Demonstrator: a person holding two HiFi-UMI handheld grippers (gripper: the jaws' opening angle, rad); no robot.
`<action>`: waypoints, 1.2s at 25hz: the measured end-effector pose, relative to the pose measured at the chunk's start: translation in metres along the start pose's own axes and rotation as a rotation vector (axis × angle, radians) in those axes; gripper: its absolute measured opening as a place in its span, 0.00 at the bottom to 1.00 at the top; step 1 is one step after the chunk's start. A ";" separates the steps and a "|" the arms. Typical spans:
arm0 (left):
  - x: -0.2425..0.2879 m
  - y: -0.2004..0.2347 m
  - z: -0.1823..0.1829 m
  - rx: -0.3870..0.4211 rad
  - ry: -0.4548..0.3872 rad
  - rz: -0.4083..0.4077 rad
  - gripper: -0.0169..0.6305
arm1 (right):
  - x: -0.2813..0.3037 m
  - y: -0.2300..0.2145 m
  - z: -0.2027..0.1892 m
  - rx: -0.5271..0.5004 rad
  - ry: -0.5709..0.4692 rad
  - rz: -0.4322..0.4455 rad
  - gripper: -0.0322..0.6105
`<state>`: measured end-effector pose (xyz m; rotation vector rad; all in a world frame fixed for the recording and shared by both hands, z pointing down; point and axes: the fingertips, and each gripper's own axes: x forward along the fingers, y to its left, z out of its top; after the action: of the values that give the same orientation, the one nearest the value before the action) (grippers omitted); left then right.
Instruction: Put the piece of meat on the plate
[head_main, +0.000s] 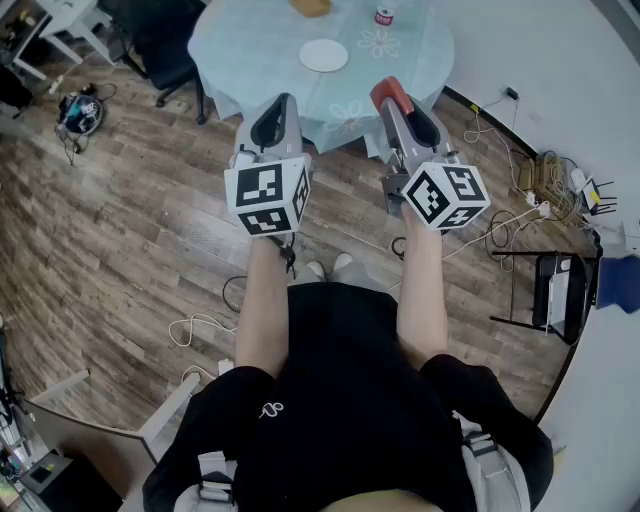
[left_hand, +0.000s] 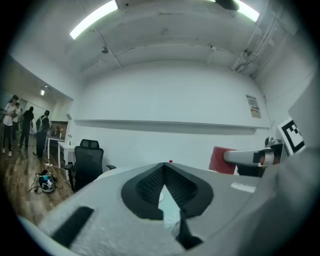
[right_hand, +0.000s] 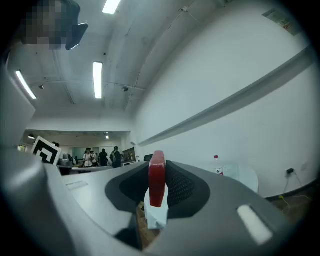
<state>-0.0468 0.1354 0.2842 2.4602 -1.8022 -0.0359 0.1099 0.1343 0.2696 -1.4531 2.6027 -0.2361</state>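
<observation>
while the plate (head_main: 324, 55) lies on the table (head_main: 240, 50), meat (head_main: 311, 7) sits apart.

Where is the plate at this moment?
In the head view, the white plate lies on the round table with the pale cloth, at top centre of the picture. A small bottle stands beyond it to the right.
</observation>
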 end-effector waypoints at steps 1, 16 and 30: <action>-0.001 0.001 0.000 0.001 0.000 0.000 0.01 | 0.000 0.002 0.000 0.000 -0.001 0.001 0.21; -0.008 0.009 -0.004 -0.020 0.011 -0.030 0.01 | -0.012 0.010 0.000 0.024 -0.018 -0.024 0.21; 0.039 0.022 -0.017 0.013 0.048 -0.012 0.02 | 0.033 -0.034 -0.011 0.093 -0.026 0.005 0.21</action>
<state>-0.0548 0.0921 0.3044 2.4594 -1.7738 0.0334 0.1188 0.0893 0.2855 -1.4090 2.5387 -0.3310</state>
